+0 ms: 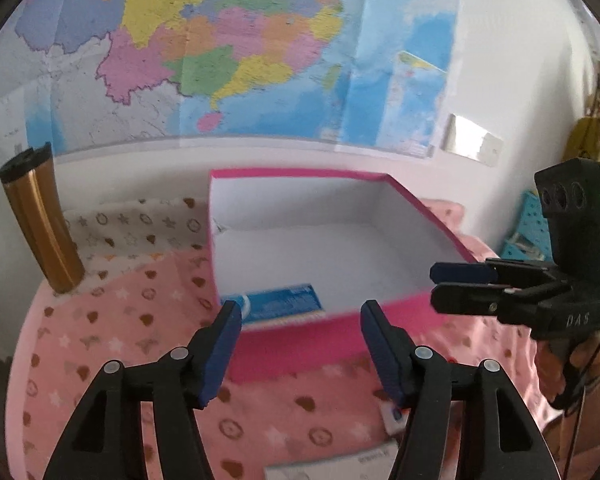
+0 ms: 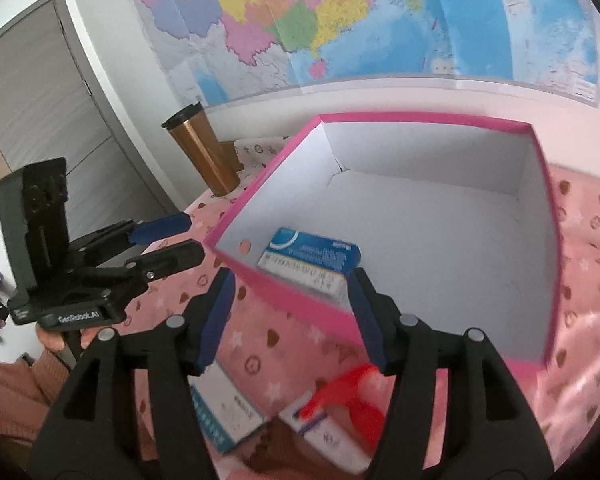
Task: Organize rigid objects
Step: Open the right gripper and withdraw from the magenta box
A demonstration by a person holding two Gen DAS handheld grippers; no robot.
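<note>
An open pink box [image 1: 296, 340] [image 2: 420, 118] with a white inside stands on a pink patterned blanket [image 1: 120, 340]. One blue-and-white carton [image 1: 280, 304] [image 2: 312, 264] lies inside it, against the near corner. My left gripper [image 1: 300, 312] [image 2: 194, 236] is open and empty, just short of the box's near wall. My right gripper [image 2: 291, 280] [image 1: 434, 285] is open and empty too, poised over the box's near edge with the carton beyond its fingertips. Another blue-and-white carton [image 2: 224, 412] and a white carton [image 2: 328, 436] under a red plastic piece [image 2: 352, 396] lie on the blanket below the right gripper.
A bronze tumbler [image 1: 40, 220] [image 2: 204, 152] with a black lid stands left of the box near the wall. A large map hangs on the wall behind. A white carton [image 1: 340, 466] lies at the blanket's near edge. A grey door is at the left in the right wrist view.
</note>
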